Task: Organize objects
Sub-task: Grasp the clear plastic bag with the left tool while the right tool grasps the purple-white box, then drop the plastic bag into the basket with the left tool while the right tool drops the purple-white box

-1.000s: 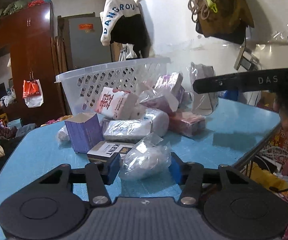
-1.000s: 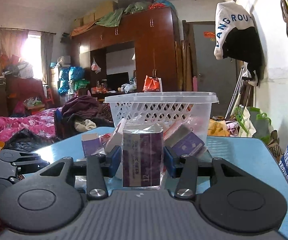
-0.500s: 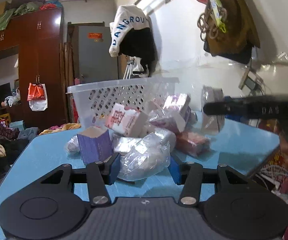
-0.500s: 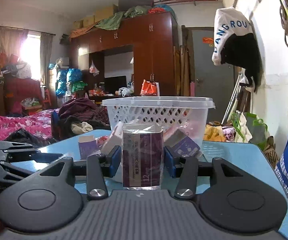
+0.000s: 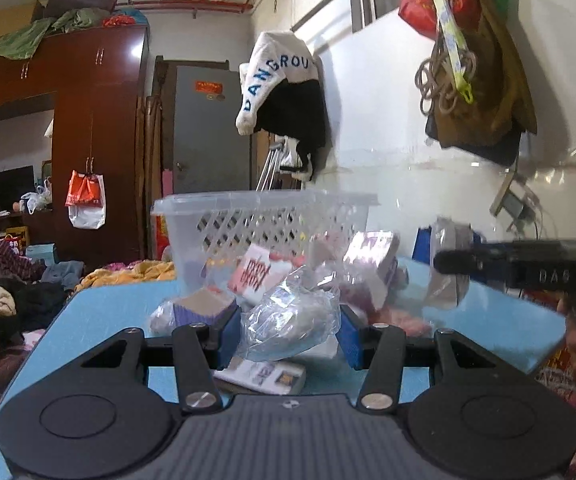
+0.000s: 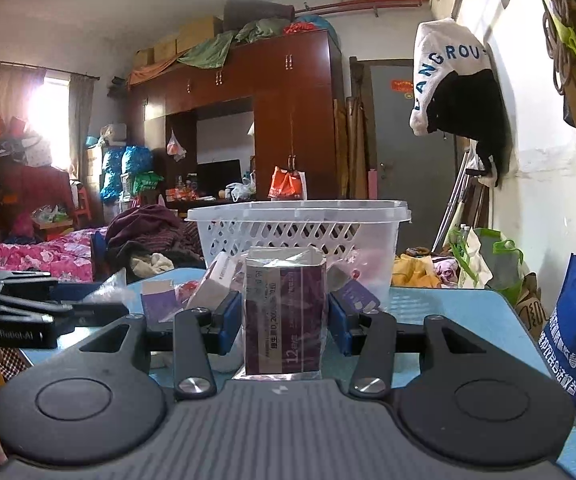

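Left claw (image 5: 288, 336): I pinch a clear bag (image 5: 290, 326) between my blue pads, lifted off the table (image 5: 100, 312), in front of the basket (image 5: 264, 216).
Right claw (image 6: 284, 316): I clamp an upright purple pack (image 6: 284, 316), also in front of the basket (image 6: 300, 224).
Loose packets (image 5: 368, 268): piled against the basket's front.

White and black hanging garment (image 5: 284, 92): we read "DANGROU".
Black left gripper body (image 6: 12, 334): we read "GenRobot.AI".
Purple plastic-wrapped upright packet (image 6: 284, 316): we read "12".
Black right gripper side (image 5: 552, 276): "DAS".
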Tool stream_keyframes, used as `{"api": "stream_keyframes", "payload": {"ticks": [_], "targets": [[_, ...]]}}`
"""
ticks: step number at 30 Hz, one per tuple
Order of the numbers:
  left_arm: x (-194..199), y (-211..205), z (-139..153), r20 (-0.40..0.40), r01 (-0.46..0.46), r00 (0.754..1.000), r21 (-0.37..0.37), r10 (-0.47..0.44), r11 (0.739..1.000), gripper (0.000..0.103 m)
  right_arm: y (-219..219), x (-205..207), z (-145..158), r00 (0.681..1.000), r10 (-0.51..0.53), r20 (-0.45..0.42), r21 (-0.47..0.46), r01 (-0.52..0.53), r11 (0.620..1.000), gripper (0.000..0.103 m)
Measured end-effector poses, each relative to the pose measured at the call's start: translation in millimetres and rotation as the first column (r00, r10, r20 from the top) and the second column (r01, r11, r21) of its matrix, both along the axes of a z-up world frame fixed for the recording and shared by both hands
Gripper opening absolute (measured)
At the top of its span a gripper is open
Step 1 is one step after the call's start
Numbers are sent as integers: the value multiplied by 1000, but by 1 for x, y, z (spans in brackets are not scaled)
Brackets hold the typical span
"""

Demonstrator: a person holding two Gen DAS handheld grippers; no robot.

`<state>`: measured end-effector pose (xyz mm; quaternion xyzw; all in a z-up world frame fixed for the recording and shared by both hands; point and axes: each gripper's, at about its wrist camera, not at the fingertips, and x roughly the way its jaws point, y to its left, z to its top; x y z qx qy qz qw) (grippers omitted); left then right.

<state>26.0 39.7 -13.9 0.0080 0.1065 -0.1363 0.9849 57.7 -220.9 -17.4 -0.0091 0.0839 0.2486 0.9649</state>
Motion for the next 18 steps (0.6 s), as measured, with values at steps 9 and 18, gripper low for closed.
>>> {"api": "stream_keyframes", "payload": {"ticks": [9, 18], "targets": [[13, -1, 6, -8, 5, 1000, -43, -5, 999, 54, -7, 1, 4, 1000, -10, -5, 29, 11, 1000, 49], [84, 8, 83, 30, -48, 998, -124, 52, 991, 55, 2, 71, 77, 996, -52, 71, 131, 42, 990, 49]]}}
